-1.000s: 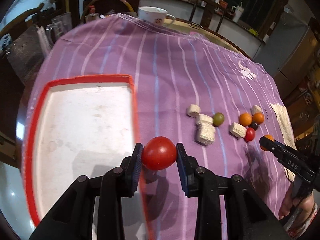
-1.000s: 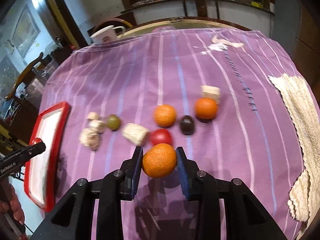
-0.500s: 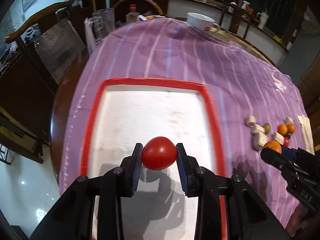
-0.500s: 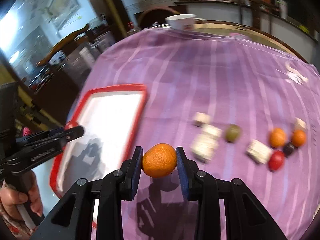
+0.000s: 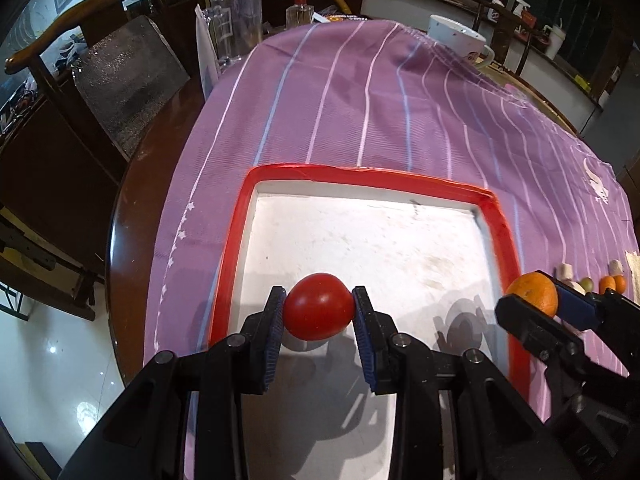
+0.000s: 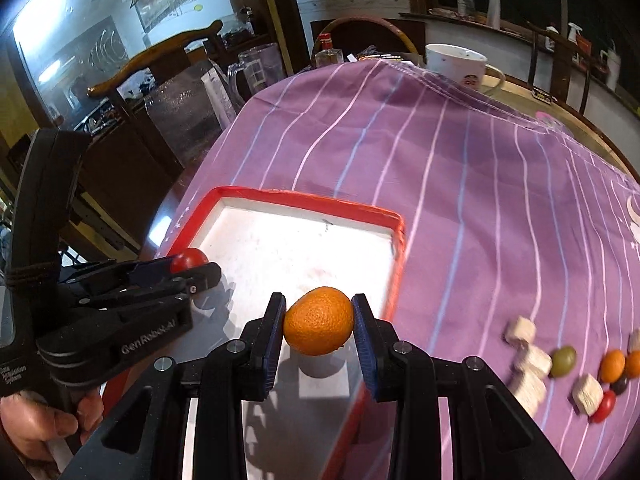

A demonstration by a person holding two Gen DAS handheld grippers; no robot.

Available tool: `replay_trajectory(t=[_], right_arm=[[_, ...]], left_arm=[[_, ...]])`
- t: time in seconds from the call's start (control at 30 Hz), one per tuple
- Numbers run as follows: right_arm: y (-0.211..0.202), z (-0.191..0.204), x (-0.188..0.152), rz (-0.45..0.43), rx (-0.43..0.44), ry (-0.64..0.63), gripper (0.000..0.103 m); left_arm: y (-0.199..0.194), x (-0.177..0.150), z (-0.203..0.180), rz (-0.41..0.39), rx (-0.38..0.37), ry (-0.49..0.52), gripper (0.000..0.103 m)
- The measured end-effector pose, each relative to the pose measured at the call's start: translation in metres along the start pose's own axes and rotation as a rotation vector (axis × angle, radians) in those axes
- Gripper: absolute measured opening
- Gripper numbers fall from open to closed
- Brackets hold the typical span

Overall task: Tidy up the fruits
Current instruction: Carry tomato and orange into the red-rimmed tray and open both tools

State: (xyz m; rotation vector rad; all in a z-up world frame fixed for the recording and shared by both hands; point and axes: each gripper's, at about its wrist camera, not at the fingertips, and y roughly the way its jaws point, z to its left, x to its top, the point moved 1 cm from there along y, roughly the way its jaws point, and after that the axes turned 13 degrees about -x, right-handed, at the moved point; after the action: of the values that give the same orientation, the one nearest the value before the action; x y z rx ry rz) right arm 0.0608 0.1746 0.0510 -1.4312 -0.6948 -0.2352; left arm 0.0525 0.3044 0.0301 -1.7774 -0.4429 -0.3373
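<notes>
My left gripper [image 5: 319, 312] is shut on a red tomato [image 5: 319, 311] and holds it just above the white floor of the red-rimmed tray [image 5: 360, 174]. My right gripper [image 6: 319, 322] is shut on an orange [image 6: 319, 320] over the tray's right part [image 6: 308, 200]. The orange also shows in the left wrist view [image 5: 534, 293], over the tray's right rim. The tomato shows in the right wrist view [image 6: 188, 259], near the tray's left rim. Loose fruits lie on the cloth at the right: a green one [image 6: 564, 360], a small orange one [image 6: 612, 365] and a small red one [image 6: 604, 405].
Pale blocks [image 6: 520, 330] lie among the fruits on the purple striped cloth [image 6: 460, 160]. A white mug [image 6: 456, 64], a glass pitcher [image 5: 236, 24] and a bottle [image 5: 299, 10] stand at the far table edge. A wooden chair [image 5: 80, 52] stands left.
Both grippers moved left from the fruit pile to over the tray, each carrying its fruit. The tomato is lower over the tray floor, and the orange has crossed the tray's right rim.
</notes>
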Motion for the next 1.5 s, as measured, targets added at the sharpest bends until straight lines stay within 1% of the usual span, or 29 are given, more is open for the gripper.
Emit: replay_trajectory(t=[0.27,0.47,0.53,0.6,0.87,0.93,1.07,1.17,1.27,1.4,1.5], right_arm=[[0.022,0.010,0.002,0.025,-0.001,-0.009,0.037],[0.028,0.008,0.001,0.033,0.012,-0.014,0.038],[0.030,0.007,0.001,0.042,0.013,-0.015,0.038],[0.030,0.005,0.000,0.043,0.017,-0.007,0.038],[0.016,0.001,0.001,0.017,0.044,-0.002,0.038],[0.009,-0.004,-0.001,0.009,0.047,0.008,0.038],[-0.007,-0.017,-0.006,-0.008,0.041,0.032,0.038],[-0.021,-0.033,-0.013,-0.016,0.039,0.061,0.038],[-0.037,-0.053,-0.027,-0.024,0.034,0.093,0.038],[-0.053,-0.087,-0.052,-0.013,0.019,0.157,0.039],[-0.063,-0.117,-0.073,0.000,-0.003,0.204,0.039]], left_arm=[[0.021,0.007,0.009,0.032,0.002,-0.018,0.032],[0.025,0.008,0.011,0.030,0.000,-0.025,0.034],[0.024,0.009,0.009,0.020,0.005,-0.022,0.047],[0.020,0.009,0.007,0.002,0.016,-0.014,0.053],[-0.004,0.009,-0.003,-0.048,0.081,-0.004,0.061],[-0.014,0.007,-0.007,-0.068,0.103,-0.004,0.064],[-0.031,0.002,-0.015,-0.094,0.117,-0.022,0.066],[-0.039,-0.005,-0.021,-0.098,0.107,-0.040,0.066],[-0.048,-0.012,-0.030,-0.102,0.077,-0.069,0.066],[-0.064,-0.026,-0.048,-0.116,0.012,-0.124,0.066],[-0.068,-0.033,-0.065,-0.106,-0.029,-0.140,0.066]])
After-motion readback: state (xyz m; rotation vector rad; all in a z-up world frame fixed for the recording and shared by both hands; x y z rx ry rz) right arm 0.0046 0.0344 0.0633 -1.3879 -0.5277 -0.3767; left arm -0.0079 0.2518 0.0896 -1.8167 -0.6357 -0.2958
